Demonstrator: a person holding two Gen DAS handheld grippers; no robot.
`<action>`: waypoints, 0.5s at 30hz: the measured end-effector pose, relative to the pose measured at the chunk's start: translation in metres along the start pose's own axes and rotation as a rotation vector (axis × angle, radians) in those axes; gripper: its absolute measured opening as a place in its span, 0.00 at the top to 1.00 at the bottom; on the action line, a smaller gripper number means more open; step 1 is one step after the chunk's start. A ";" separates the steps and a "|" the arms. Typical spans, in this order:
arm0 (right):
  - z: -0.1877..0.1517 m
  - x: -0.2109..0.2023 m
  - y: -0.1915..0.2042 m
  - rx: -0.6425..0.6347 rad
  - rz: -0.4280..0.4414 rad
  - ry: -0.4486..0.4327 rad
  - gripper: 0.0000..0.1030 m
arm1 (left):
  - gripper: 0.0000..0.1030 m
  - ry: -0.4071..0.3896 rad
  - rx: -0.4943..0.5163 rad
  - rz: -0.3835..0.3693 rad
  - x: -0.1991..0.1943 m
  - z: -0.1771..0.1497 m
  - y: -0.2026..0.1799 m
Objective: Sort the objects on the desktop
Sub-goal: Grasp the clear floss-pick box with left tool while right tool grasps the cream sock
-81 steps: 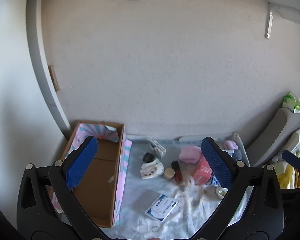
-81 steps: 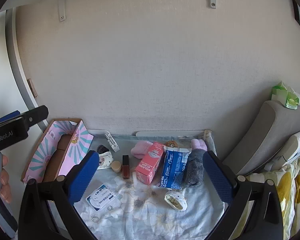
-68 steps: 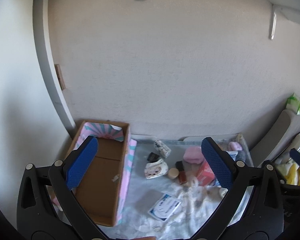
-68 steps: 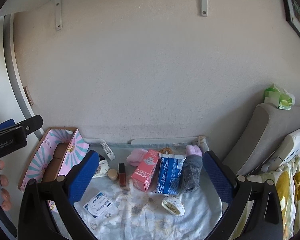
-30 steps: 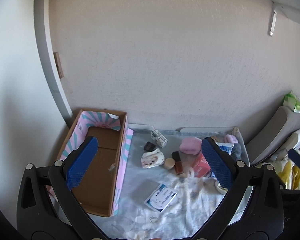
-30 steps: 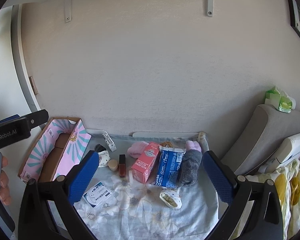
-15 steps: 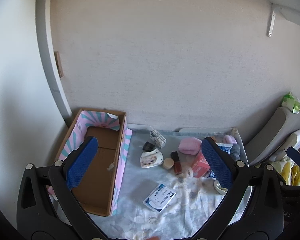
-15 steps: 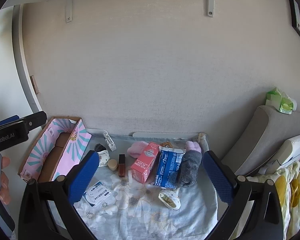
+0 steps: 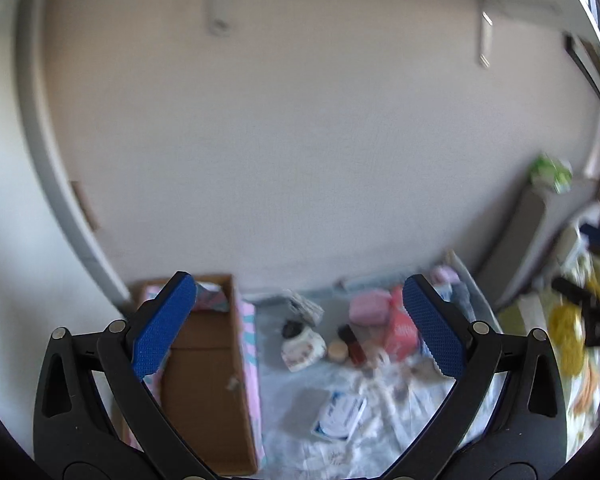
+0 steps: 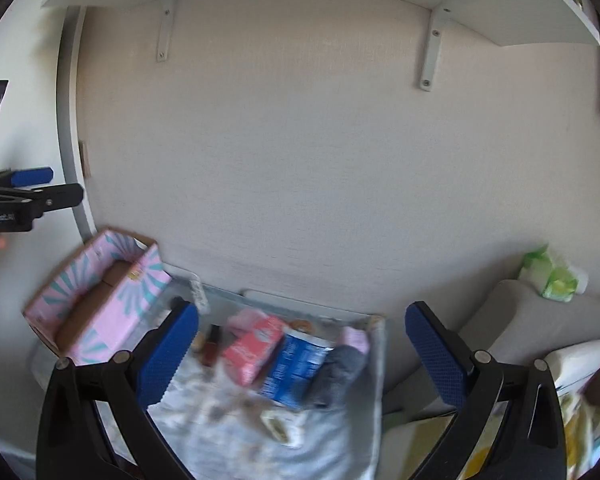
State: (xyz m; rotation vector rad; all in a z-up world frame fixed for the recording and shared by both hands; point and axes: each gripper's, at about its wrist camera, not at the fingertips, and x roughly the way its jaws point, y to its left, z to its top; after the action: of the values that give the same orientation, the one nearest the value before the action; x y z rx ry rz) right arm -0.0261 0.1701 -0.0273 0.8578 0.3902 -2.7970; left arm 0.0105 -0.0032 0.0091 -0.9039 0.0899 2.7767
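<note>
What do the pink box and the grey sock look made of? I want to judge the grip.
The pink box: cardboard by the look, with a plain brown inside and printed pink outside. The grey sock: soft fuzzy knit, probably; its slumped shape suggests it, though blur hides the texture.

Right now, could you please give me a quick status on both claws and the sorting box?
Left claw open, empty. Right claw open, empty, above the clutter. Cardboard box looks empty, items all on the cloth. Nothing blocking the box.
</note>
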 end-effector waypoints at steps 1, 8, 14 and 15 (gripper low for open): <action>-0.004 0.002 -0.002 0.007 -0.005 0.010 0.00 | 0.00 0.016 0.005 -0.004 0.006 -0.009 -0.006; -0.060 0.029 -0.006 0.037 0.040 0.113 0.00 | 0.00 0.134 0.028 -0.082 0.050 -0.088 -0.045; -0.113 0.073 0.005 0.026 0.075 0.148 0.00 | 0.00 0.234 0.108 -0.135 0.098 -0.149 -0.075; -0.123 0.084 0.006 0.032 0.089 0.163 0.00 | 0.00 0.239 0.126 -0.118 0.105 -0.158 -0.078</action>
State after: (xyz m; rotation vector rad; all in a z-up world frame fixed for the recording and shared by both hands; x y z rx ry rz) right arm -0.0286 0.1928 -0.1746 1.0864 0.3238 -2.6676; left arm 0.0361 0.0727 -0.1800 -1.1625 0.2386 2.5136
